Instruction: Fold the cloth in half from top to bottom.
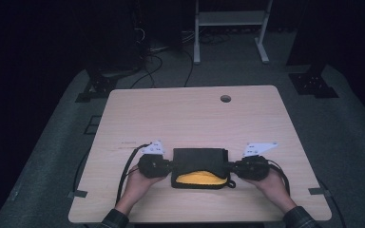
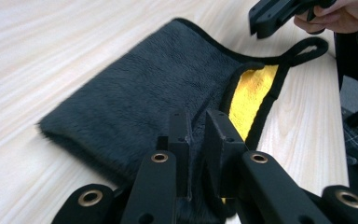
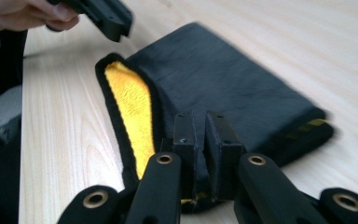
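Note:
A folded black cloth (image 1: 199,160) with a yellow inner face (image 1: 200,177) lies on the wooden table (image 1: 190,114) near its front edge. My left gripper (image 1: 172,166) meets the cloth's left edge and my right gripper (image 1: 229,166) meets its right edge, each held by a hand. In the left gripper view the jaws of the left gripper (image 2: 198,133) stand nearly together, pinching the black cloth (image 2: 135,98) edge. In the right gripper view the right gripper (image 3: 201,133) pinches the cloth (image 3: 223,79) the same way, beside the yellow lining (image 3: 130,102). A black loop (image 2: 307,49) sticks out at one corner.
A round cable hole (image 1: 225,99) sits near the table's far edge. Behind the table stand a white frame (image 1: 230,19) and cables on the dark floor. Tape pieces (image 1: 79,194) mark the table's front corners. The opposite gripper (image 2: 279,14) shows at the top of each gripper view.

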